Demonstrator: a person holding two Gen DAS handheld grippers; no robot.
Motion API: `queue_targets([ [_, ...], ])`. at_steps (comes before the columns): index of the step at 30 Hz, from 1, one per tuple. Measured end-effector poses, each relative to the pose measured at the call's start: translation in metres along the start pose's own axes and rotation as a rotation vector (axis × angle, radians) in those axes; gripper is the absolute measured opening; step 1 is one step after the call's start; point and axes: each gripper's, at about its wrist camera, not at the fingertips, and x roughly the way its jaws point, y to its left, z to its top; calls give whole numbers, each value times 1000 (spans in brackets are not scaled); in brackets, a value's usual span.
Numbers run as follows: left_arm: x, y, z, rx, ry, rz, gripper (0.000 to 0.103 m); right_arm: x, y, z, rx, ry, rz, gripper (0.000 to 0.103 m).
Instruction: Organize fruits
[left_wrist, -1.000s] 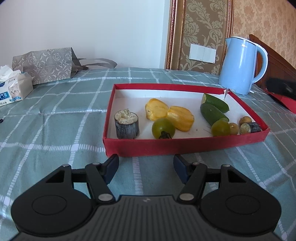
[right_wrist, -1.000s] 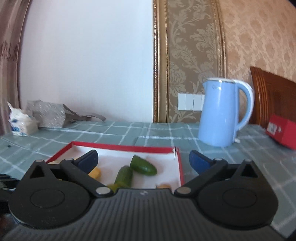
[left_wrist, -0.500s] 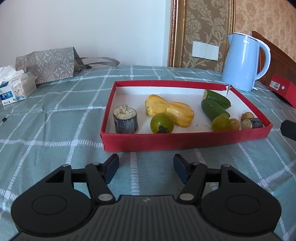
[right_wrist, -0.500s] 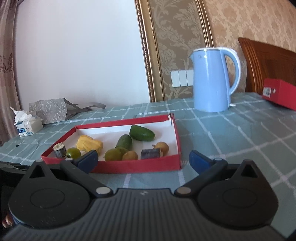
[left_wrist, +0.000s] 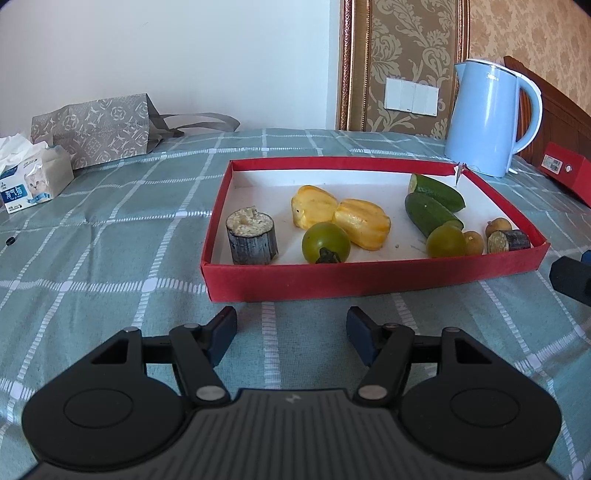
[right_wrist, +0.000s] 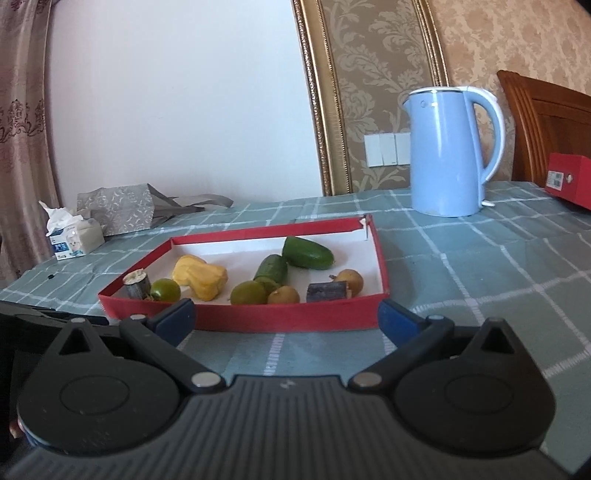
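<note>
A woven checked cloth (left_wrist: 110, 229) covers the surface, matt and slightly creased at the left of the frame. The red box (left_wrist: 369, 280) looks like matt cardboard with a white paper lining, while the blue kettle (left_wrist: 484, 122) at upper right is smooth, glossy plastic. Both cucumber pieces (left_wrist: 432, 212) have shiny skins, the sugarcane stub (left_wrist: 251, 240) is rough and fibrous, and the patterned gift bag (left_wrist: 96, 129) at upper left is paper.
</note>
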Motion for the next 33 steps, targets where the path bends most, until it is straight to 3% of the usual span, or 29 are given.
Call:
queue_targets([
  [3,1,0,0,2,2,11,72,1,0,0,4,1,7,103],
  [9,1,1,0,-5,4,15,72,4,-3,1,24,17,8,103],
  [12,2,-1,0,2,10,12,78,5,-5,1,35,26,7,103],
  [33,1,-4,-1,-4,16,24,82,12,-10,2,76,55,15,103],
])
